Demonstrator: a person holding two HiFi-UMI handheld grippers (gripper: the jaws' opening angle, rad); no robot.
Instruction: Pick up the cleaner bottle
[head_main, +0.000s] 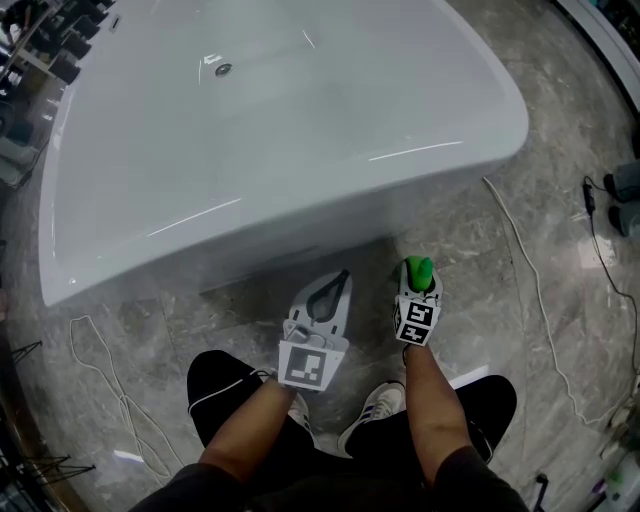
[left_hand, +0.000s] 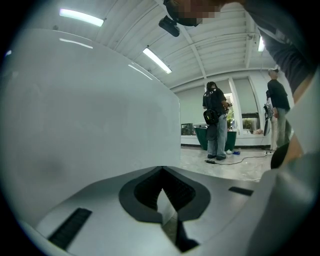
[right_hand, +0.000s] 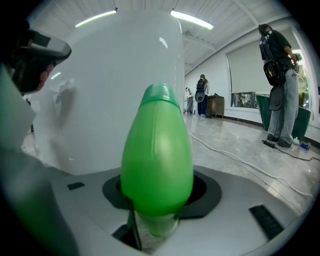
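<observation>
**Right claw grips the green cleaner bottle beside the bathtub**

A large white bathtub (head_main: 300, 130) fills the upper part of the head view, standing on a grey marbled floor (head_main: 520, 260). The cleaner bottle (head_main: 419, 270), bright green and egg-shaped with a paler green cap at its top, is just in front of the bathtub's near wall, towards the tub's rounded right-hand end. The right claw (head_main: 418, 292) is pinching it: in the right gripper view the bottle's lower body sits between the two jaws, which close on its sides, and its upper body and cap rise against the bathtub's white wall. No view shows whether the bottle's base is touching the floor.

The left claw (head_main: 342, 278) is beside the bottle, also in front of the bathtub's near wall and pointing towards it. Its jaws are pressed together at the tips with nothing between them; the left gripper view shows only the tub wall just ahead of them.

The person's bare forearms, dark trousers and white shoes (head_main: 375, 405) are on the side of both claws away from the bathtub. Past the bathtub's end, a person (left_hand: 216, 122) stands well apart in the background.
</observation>
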